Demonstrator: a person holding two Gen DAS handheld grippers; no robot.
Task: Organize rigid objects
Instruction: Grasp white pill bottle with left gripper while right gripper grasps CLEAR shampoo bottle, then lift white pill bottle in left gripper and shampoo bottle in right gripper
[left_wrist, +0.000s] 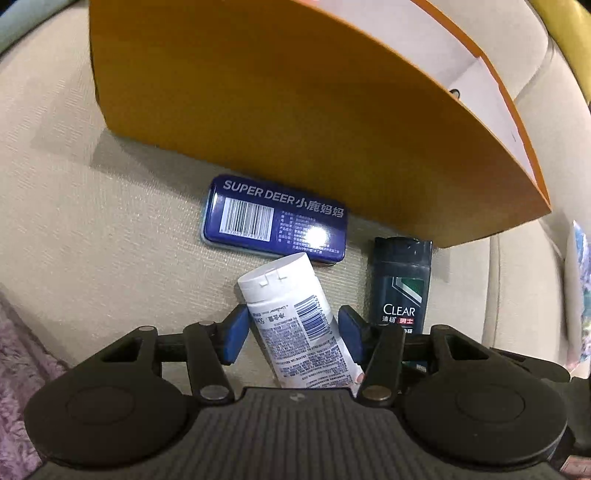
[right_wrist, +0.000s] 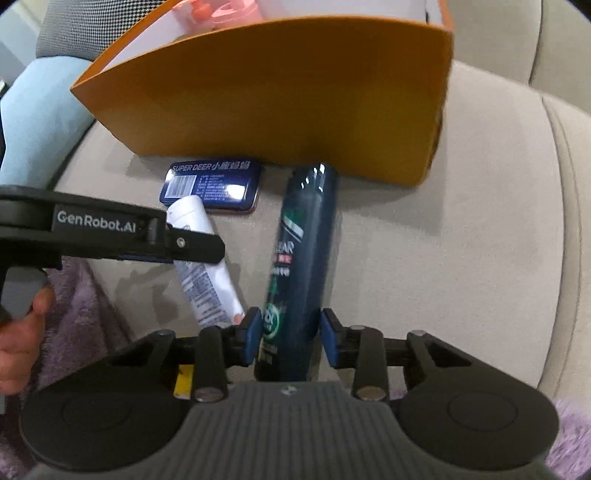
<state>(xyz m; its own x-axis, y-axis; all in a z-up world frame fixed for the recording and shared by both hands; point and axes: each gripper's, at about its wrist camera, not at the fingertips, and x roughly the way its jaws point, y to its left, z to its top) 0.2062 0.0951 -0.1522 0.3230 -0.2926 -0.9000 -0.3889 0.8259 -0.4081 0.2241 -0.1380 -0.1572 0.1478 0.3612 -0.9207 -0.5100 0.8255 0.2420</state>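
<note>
Beige cloth covers the sofa seat (left_wrist: 92, 206) where all the things lie. It looks soft and has a fine woven grain. A big orange box (left_wrist: 280, 110) stands on it, with white walls inside and something pink in it, seen from the right wrist. A fuzzy purple blanket (left_wrist: 14, 354) lies at the near edge of the seat. A light blue cushion (right_wrist: 40, 110) sits at the far left.

A blue tin (left_wrist: 275, 221) lies flat just in front of the box. The left gripper (left_wrist: 293, 334) has its blue pads on both sides of a white tube (left_wrist: 295, 325). The pads sit right at the tube's sides, and the tube leans with its cap toward the tin. The right gripper (right_wrist: 286, 338) has a dark bottle (right_wrist: 303, 258) between its pads. The left pad touches it, and a thin gap shows at the right pad. The bottle's far end reaches the foot of the box. A hand (right_wrist: 22, 332) holds the left gripper's handle.
</note>
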